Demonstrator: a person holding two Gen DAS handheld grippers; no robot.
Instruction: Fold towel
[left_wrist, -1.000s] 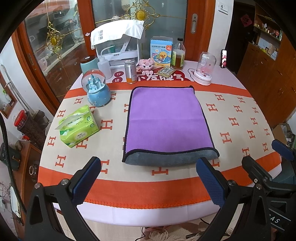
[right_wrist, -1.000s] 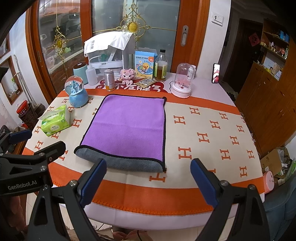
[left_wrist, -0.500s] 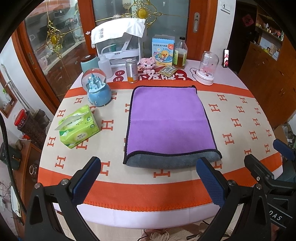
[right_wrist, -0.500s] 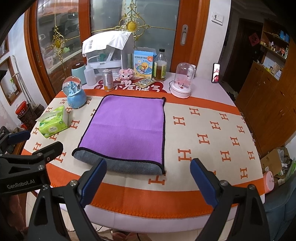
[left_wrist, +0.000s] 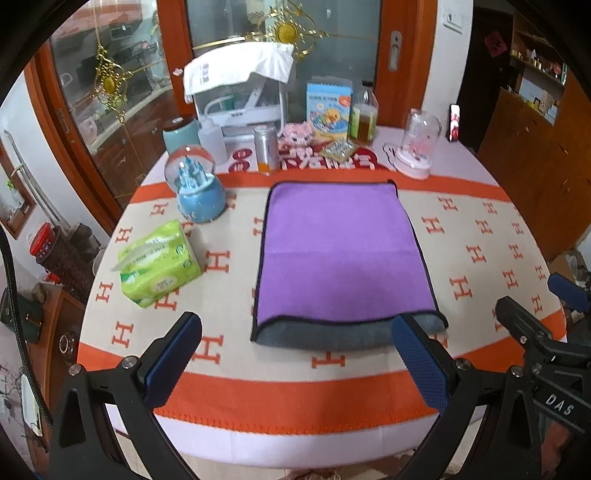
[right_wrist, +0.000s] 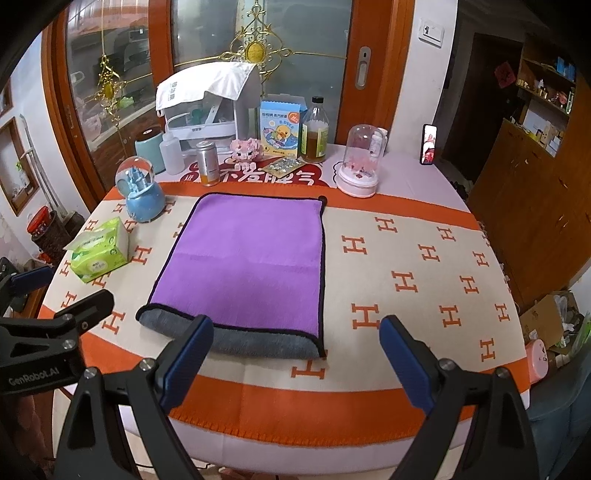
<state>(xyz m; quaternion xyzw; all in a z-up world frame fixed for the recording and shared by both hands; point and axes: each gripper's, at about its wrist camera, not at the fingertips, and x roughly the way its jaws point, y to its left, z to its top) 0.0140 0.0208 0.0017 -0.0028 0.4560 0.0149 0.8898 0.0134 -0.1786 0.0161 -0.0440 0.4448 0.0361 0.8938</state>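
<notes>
Round table (left_wrist: 332, 439): orange-beige cloth (left_wrist: 480, 236), purple towel (left_wrist: 343, 254), tissue pack (left_wrist: 159, 264).

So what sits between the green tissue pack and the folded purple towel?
Only bare tablecloth with orange H marks lies between the green tissue pack and the folded purple towel; the left wrist view shows it.

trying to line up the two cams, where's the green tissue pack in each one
Left wrist: tissue pack left of centre, left of the purple towel.
Right wrist: tissue pack far left, mid-height.
Shared landmark: blue snow globe just behind it.
</notes>
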